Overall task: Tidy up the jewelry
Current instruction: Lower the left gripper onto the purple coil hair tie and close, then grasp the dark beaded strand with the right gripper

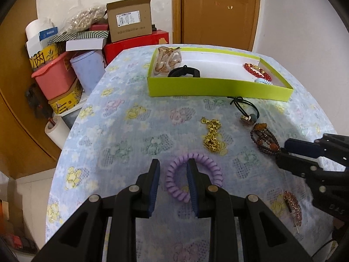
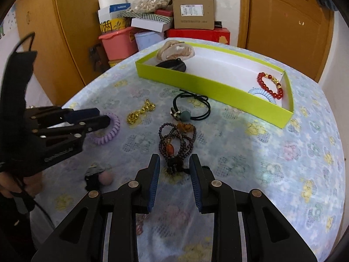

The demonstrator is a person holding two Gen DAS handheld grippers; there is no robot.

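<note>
My left gripper (image 1: pixel 173 166) is open, its jaws straddling the left side of a purple spiral hair tie (image 1: pixel 209 163) on the floral tablecloth; it also shows in the right wrist view (image 2: pixel 99 120). My right gripper (image 2: pixel 174 162) is open around the near end of a dark beaded bracelet (image 2: pixel 176 139), which also shows in the left wrist view (image 1: pixel 265 138). A gold chain (image 1: pixel 212 138) and a black hair tie with charms (image 1: pixel 246 111) lie between them and the green tray (image 1: pixel 218 87). The tray holds a red bead bracelet (image 2: pixel 269 84), a blue spiral tie (image 2: pixel 262 95), a black band (image 1: pixel 184 72) and claw clips (image 1: pixel 168 60).
A rhinestone hair clip (image 1: pixel 293 205) lies near the right gripper. A black clip with a pink ball (image 2: pixel 99 174) lies at the near left. Stacked boxes and tubs (image 1: pixel 87 50) stand beyond the table's left edge. A wooden door (image 1: pixel 218 11) is behind.
</note>
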